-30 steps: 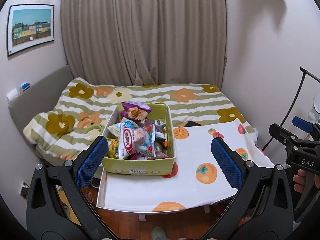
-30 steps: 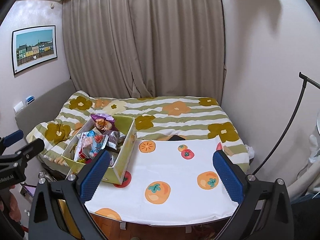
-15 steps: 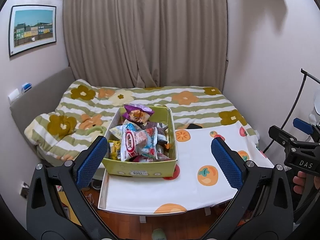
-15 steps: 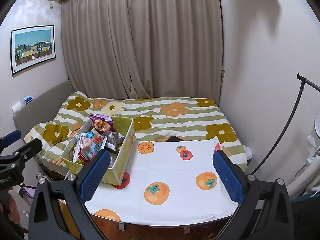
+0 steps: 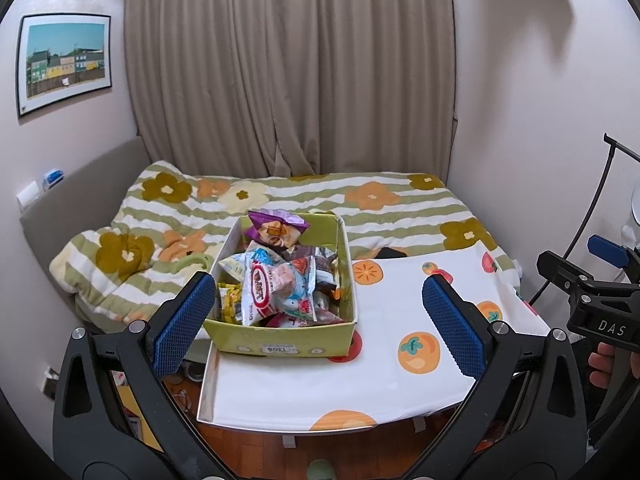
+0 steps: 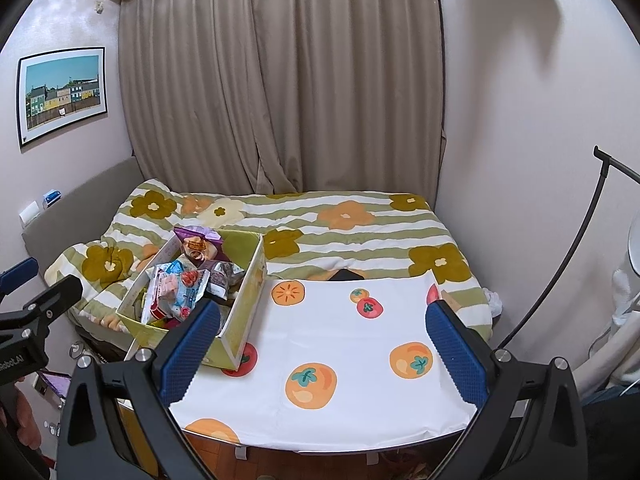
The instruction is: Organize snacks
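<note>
Left wrist view, snacks: a heap of sealed snack packets (image 5: 280, 284) fills the green box (image 5: 280, 342), which sits at the table's left end; a purple packet (image 5: 276, 228) stands at the far end, with a white and pale-blue bag (image 5: 276, 292) lying on top.
Handling: probably light, crinkly and slippery film, the contents easily crushed (puffed bags give under pressure); I would pinch a sealed top or side seam rather than the belly.
Box: open-topped card, walls thin, likely to slide if nudged; its lower layers are hidden.
Left gripper (image 5: 320, 316): jaws spread wide, nothing between them, hanging short of the box.
Right gripper (image 6: 324, 344): likewise wide apart and empty, over the bare cloth.
Table (image 6: 340, 360): white cloth printed with orange fruit, nothing laid out on it besides the box.
Beyond: a bed (image 5: 360, 208) with a flowered striped quilt.
</note>
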Demonstrator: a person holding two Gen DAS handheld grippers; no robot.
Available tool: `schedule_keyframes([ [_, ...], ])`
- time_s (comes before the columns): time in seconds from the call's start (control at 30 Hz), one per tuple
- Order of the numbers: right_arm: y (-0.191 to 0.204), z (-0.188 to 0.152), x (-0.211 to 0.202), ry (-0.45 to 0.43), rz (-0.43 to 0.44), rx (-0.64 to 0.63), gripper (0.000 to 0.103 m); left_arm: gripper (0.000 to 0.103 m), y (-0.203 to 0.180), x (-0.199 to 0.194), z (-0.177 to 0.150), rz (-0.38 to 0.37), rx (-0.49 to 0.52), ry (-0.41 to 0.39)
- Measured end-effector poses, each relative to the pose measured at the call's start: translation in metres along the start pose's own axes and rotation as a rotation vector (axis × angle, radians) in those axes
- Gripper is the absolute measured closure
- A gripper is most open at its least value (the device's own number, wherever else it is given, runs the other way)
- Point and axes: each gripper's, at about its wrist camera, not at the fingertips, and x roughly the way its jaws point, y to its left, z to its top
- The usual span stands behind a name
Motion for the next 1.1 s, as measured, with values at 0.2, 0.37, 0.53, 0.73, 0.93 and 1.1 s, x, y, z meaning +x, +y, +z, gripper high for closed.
schedule_keyframes([
  [0.2,0.0,0.0,0.001,0.0,-0.006,0.001,0.001,0.0,0.0,0.001,0.0,-0.002,0.0,0.001],
  [0.37,0.001,-0.001,0.001,0.001,-0.008,0.001,0.001,0.0,0.001,0.004,-0.001,0.001,-0.003,0.007],
  [0.53,0.003,-0.001,0.003,0.002,-0.007,0.001,0.001,0.0,0.004,0.008,-0.004,-0.001,-0.005,0.014],
  [0.73,0.004,-0.002,0.004,0.004,-0.006,0.001,0.001,0.0,0.006,0.007,-0.003,0.005,-0.002,0.005],
  [0.93,0.006,-0.002,0.005,0.004,-0.007,0.002,0.001,0.0,0.009,0.008,-0.001,0.002,-0.002,-0.002],
  [1.1,0.006,-0.001,0.007,0.008,-0.006,0.003,0.001,0.0,0.011,0.013,0.001,0.003,0.008,-0.006],
])
